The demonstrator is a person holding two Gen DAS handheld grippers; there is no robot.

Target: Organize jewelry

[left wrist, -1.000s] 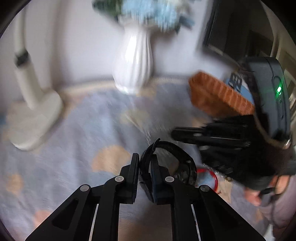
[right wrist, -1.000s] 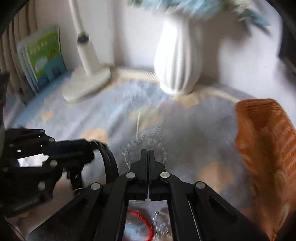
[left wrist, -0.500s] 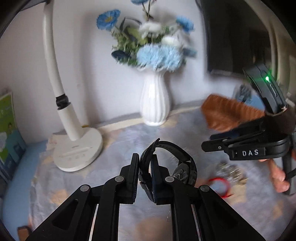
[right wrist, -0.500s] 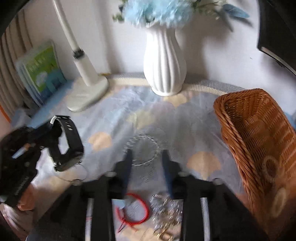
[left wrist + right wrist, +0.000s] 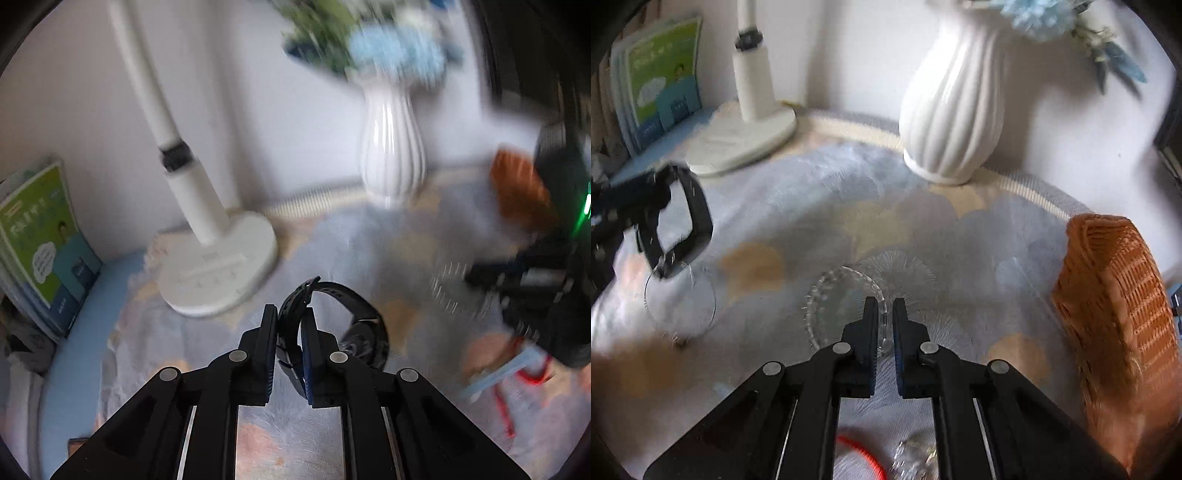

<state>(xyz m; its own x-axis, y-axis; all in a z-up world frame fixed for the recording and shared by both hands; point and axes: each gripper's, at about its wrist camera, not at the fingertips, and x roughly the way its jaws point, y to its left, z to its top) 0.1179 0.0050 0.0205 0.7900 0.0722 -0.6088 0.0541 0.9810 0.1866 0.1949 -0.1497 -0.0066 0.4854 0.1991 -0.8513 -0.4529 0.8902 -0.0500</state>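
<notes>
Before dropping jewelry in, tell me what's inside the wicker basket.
Only part of the wicker basket interior shows in the right wrist view: bare woven wall, with no jewelry visible on it. The floor and near side are hidden by its rim and blur, so its contents cannot be confirmed.

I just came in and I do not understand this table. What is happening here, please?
A person is sorting jewelry with two hand-held grippers. The left gripper is shut on a black watch by its strap and holds it above the cloth. The right gripper points down at a small glass dish; its jaws have just been closing, with the dish's rim seemingly between them. A red cord bracelet and silvery pieces lie near it, and a wicker basket stands at the right.
</notes>
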